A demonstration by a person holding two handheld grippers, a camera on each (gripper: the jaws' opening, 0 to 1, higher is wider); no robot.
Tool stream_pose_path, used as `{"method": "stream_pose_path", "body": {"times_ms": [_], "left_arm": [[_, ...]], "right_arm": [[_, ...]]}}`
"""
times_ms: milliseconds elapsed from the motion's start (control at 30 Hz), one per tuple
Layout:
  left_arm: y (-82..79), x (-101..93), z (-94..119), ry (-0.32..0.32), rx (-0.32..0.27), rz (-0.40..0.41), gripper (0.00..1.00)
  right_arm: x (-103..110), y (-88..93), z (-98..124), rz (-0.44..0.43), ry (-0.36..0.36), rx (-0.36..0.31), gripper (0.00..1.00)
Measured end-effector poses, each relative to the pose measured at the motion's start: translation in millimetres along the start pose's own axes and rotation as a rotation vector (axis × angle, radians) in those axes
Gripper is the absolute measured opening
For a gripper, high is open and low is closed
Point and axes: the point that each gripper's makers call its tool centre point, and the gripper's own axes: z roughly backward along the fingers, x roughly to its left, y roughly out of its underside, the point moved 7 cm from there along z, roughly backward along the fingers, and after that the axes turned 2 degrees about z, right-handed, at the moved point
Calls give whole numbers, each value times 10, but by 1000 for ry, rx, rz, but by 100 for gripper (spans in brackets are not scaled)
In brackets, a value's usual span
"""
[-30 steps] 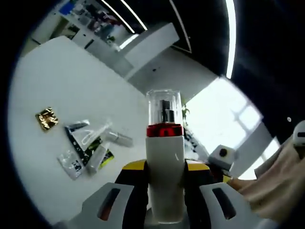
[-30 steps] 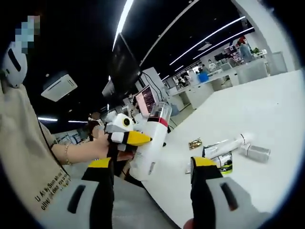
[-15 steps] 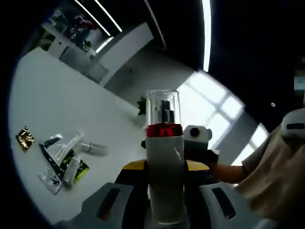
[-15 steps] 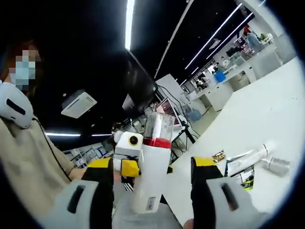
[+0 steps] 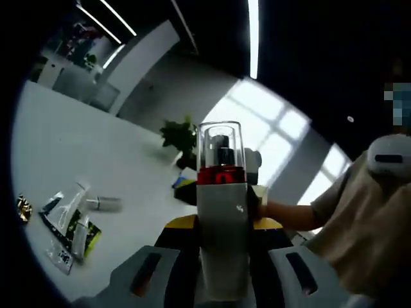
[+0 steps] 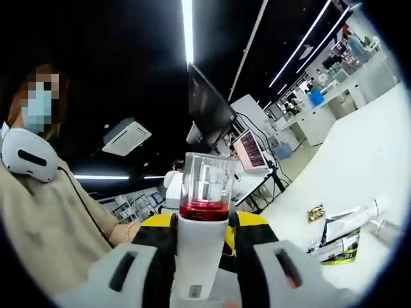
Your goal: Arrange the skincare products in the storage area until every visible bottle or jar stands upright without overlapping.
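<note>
Right tongs [image 6: 204,256] have closed onto the white bottle [image 5: 222,237] (label unreadable); left tongs [image 5: 222,256] stay clamped on it above the worktop [image 5: 77,154].

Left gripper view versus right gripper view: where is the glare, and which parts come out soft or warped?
Left gripper view: the windows behind the bottle blow out white, the sachets on the table are soft, and the table edge bows with the fisheye. Right gripper view: ceiling light strips glare against a dark ceiling, the bottle's clear cap is fairly sharp, and the tube looks blurred.
</note>
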Motion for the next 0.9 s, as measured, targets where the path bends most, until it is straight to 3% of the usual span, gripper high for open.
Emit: {"method": "stream_pose_path", "body": {"times_ms": [233, 433, 467, 567, 667, 800, 900], "left_arm": [[-38, -19, 2, 14, -7, -26, 25], [-103, -14, -45, -52, 8, -95, 27], [-114, 4, -44, -83, 8, -135, 28], [-138, 9, -69, -151, -9, -135, 29], [-154, 18, -100, -235, -18, -179, 30], [-182, -28, -178, -371, -8, -327, 29], [-205, -65, -248, -511, -39, -419, 28]], "right_arm": [[43, -57, -3, -5, 52, -7, 28], [76, -112, -2, 148, 153, 3, 27], [62, -129, 9, 151, 176, 0, 27], [32, -165, 54, 162, 237, -27, 27], [-4, -193, 104, 194, 346, -36, 27], [9, -245, 116, 253, 483, -32, 27], [10, -284, 126, 270, 586, -56, 27]]}}
